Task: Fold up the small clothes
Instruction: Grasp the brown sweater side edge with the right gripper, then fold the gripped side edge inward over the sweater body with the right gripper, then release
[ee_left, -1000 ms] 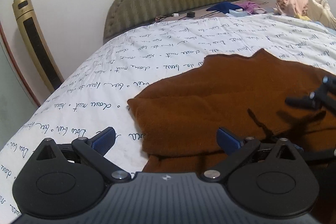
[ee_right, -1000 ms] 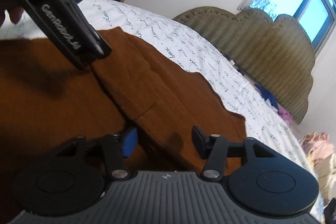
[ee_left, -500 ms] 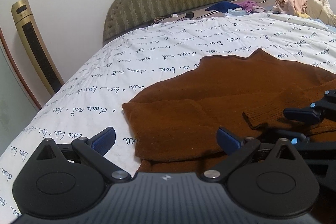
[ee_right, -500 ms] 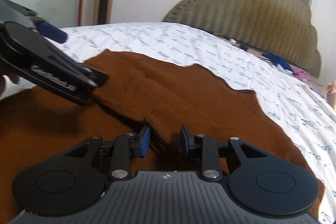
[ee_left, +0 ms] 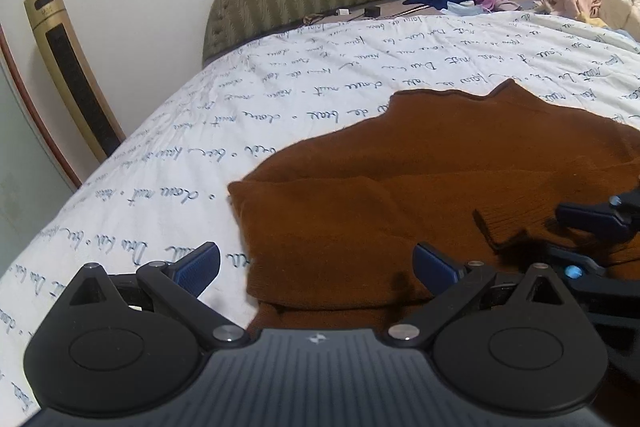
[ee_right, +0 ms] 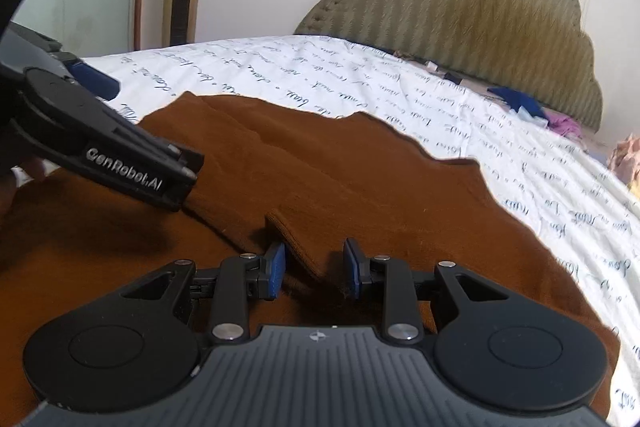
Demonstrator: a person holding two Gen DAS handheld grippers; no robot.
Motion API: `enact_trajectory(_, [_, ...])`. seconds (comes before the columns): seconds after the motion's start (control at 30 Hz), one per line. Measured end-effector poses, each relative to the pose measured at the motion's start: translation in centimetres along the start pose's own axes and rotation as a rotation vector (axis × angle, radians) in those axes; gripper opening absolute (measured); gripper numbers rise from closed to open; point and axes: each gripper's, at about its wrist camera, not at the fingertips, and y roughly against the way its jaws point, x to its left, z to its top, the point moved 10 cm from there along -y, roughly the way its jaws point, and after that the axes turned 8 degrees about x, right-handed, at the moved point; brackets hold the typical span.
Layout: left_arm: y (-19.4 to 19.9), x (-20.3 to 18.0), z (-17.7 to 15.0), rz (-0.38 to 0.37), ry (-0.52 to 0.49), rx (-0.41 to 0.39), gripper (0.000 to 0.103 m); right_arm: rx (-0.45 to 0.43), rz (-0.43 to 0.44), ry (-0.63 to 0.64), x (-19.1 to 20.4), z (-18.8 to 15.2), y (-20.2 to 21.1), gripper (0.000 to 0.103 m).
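— Right claw [ee_right: 314, 269] is doing what?
— Sitting half open, straddling a cuff fold of the rust-brown knitted sweater [ee_right: 360, 179] that is lying on the script-printed white bed [ee_left: 280, 99].
— Left claw [ee_left: 316, 263]?
— Hovering wide open above the sweater's edge, gripping nothing.

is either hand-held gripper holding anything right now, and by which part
Nothing is clamped. The right hand-held gripper straddles the ribbed cuff of the brown sweater, pads apart. The left hand-held gripper is wide open.

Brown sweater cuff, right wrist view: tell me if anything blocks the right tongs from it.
Nothing visible does. The ribbed cuff of the brown sweater already lies between the open right tongs. The left tongs sit off to the side, over the sweater.
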Motion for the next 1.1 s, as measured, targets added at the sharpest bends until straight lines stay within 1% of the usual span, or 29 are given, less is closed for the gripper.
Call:
enact_trajectory(0.03, [0.1,-0.2,0.0,-0.006,-0.001,0.002,0.103,-0.006,0.0,0.005,0.1,0.2,-0.3,0.032])
enact_trajectory(0.07, [0.2,-0.5,0.0,-0.008,-0.006,0.002,0.103,-0.015,0.009,-0.004,0.2,0.2,-0.2,0.023])
enact_trajectory(0.1, [0.4,-0.7,0.0,-0.006,-0.012,-0.001,0.103,-0.023,0.012,-0.019,0.1,0.3,-0.1,0.007])
enact_trajectory(0.13, [0.5,-0.9,0.1,-0.003,-0.02,-0.005,0.103,-0.039,-0.001,-0.033,-0.2,0.3,0.3,0.006])
enact_trajectory(0.23, [1.0,-1.5,0.3,0.009,-0.04,-0.015,0.103,-0.09,-0.07,-0.1,-2.0,0.2,1.8,0.006])
enact_trajectory(0.33, [1.4,-2.3,0.6,-0.004,-0.054,-0.025,0.103,-0.12,-0.115,-0.233,-5.1,-0.6,3.7,0.006])
enact_trajectory(0.43, [1.7,-3.4,0.8,-0.02,-0.071,-0.032,0.103,-0.137,-0.158,-0.383,-8.6,-2.3,5.5,0.006])
enact_trajectory(0.53, [1.8,-4.6,0.8,-0.028,-0.09,-0.036,0.103,-0.134,-0.168,-0.529,-11.7,-4.7,6.5,0.006])
enact_trajectory(0.67, [1.8,-6.0,0.5,-0.043,-0.107,-0.031,0.103,-0.103,-0.192,-0.656,-14.4,-7.9,6.6,0.006])
enact_trajectory(0.77, [1.6,-6.8,0.2,-0.047,-0.11,-0.024,0.103,-0.096,-0.163,-0.752,-15.6,-9.9,6.3,0.006])
enact_trajectory(0.93, [1.2,-7.7,-0.3,-0.051,-0.122,-0.01,0.103,-0.087,-0.127,-0.833,-16.1,-11.8,5.9,0.007])
enact_trajectory(1.03, [1.1,-8.0,-0.4,-0.046,-0.127,-0.008,0.103,-0.087,-0.13,-0.846,-16.3,-11.9,5.9,0.012])
enact_trajectory(1.07, [1.0,-8.0,-0.5,-0.044,-0.126,-0.004,0.103,-0.088,-0.137,-0.841,-16.3,-11.9,6.1,0.019])
enact_trajectory(1.1, [0.9,-8.0,-0.5,-0.045,-0.124,0.0,0.103,-0.092,-0.151,-0.836,-16.4,-11.8,6.4,0.021])
